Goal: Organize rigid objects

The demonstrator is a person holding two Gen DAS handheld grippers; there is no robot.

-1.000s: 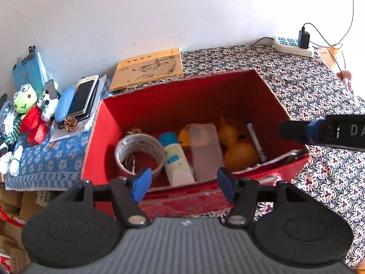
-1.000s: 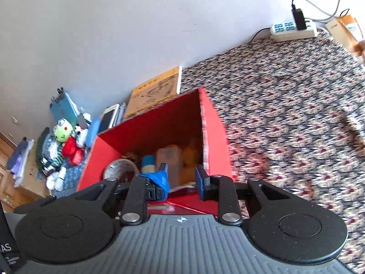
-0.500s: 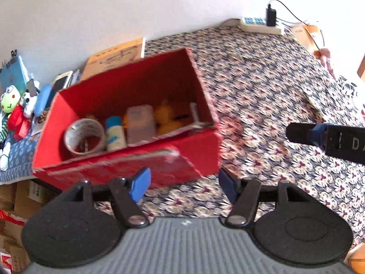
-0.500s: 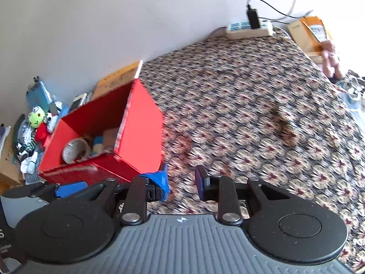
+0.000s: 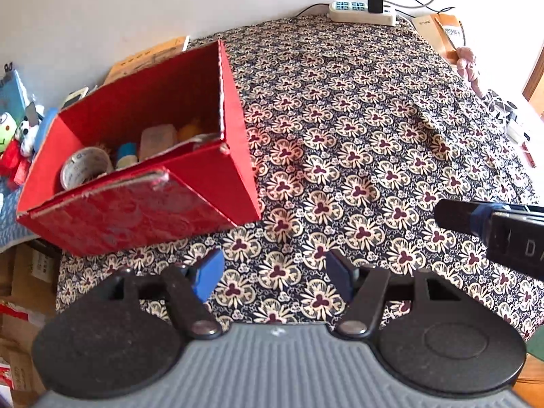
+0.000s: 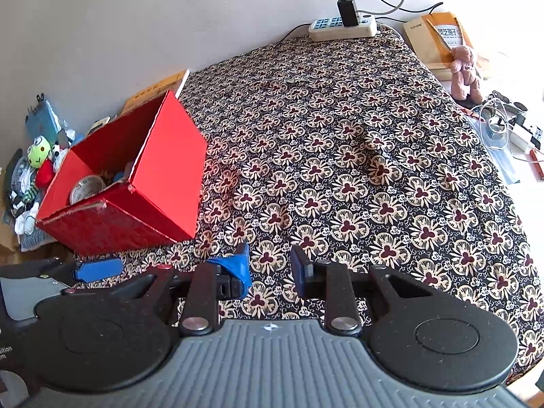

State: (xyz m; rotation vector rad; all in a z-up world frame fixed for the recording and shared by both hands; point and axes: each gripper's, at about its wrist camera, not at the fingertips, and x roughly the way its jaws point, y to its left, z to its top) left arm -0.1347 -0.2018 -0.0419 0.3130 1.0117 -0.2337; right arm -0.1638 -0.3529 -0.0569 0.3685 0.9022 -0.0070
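With the open red cardboard box (image 5: 142, 183) at the left end of the flower-patterned tablecloth (image 5: 357, 156), holding the grey tape roll (image 5: 85, 170) among other items, I'd judge the sorting done. My left gripper (image 5: 275, 275) and right gripper (image 6: 270, 265) hover empty, jaws parted; I'd withdraw without nudging the box.

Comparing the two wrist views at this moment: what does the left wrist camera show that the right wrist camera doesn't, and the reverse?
Left wrist only: deeper into the red box, showing a translucent container and a yellow object beside the tape roll; also the right gripper's finger from the side.

Right wrist only: the pink teddy bear in full, and clutter past the cloth's right edge.

Both: the box, tape roll, floral tablecloth, power strip, frog plush, and both grippers, the left gripper and right gripper open and empty.
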